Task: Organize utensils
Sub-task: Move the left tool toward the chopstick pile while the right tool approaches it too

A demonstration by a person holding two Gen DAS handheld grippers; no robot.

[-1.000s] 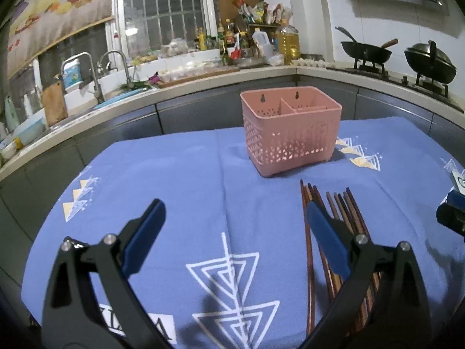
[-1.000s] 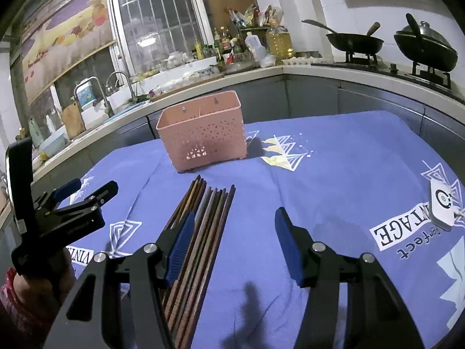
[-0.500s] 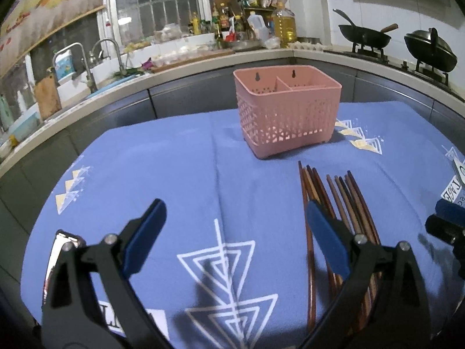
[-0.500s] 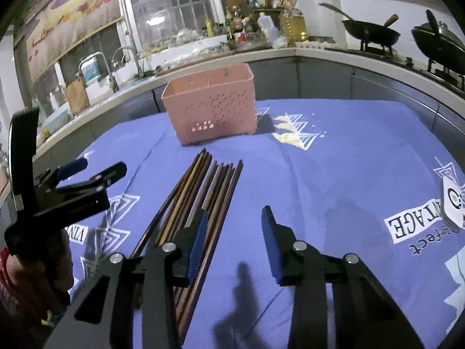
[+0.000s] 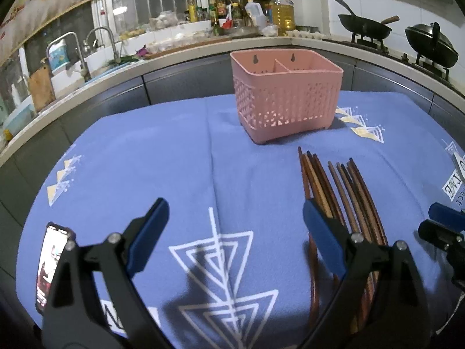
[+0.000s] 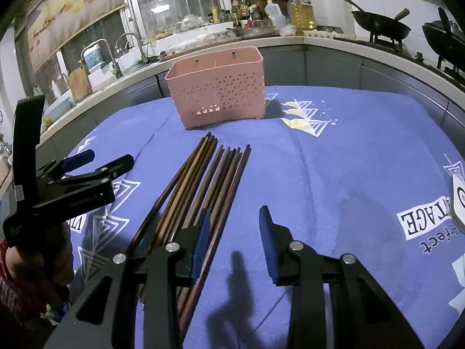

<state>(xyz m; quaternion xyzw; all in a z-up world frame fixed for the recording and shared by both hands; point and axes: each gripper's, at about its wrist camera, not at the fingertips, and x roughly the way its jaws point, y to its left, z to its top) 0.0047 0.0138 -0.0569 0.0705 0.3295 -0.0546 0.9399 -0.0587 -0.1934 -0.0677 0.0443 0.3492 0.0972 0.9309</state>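
Note:
Several dark wooden chopsticks (image 6: pixel 209 180) lie fanned on the blue tablecloth (image 6: pixel 334 160), tips toward a pink two-compartment utensil basket (image 6: pixel 221 90) that stands upright and looks empty. My right gripper (image 6: pixel 234 212) hovers low over the near ends of the chopsticks, jaws partly open. Its left finger (image 6: pixel 200 241) lies over the rightmost sticks, and only cloth shows between the pads. My left gripper (image 5: pixel 235 206) is wide open over bare cloth, with the chopsticks (image 5: pixel 343 186) passing under its right finger (image 5: pixel 322 235). The basket (image 5: pixel 287 99) stands ahead.
A phone (image 5: pixel 49 261) lies at the cloth's near left edge. A white device (image 6: pixel 457 200) sits at the right edge. A kitchen counter with a sink tap (image 5: pixel 75 55), bottles and two woks (image 5: pixel 366 27) curves behind the table.
The right gripper's jaws have narrowed and it has sunk closer to the chopsticks' near ends. The left view has tipped down a little, bringing the phone into sight.

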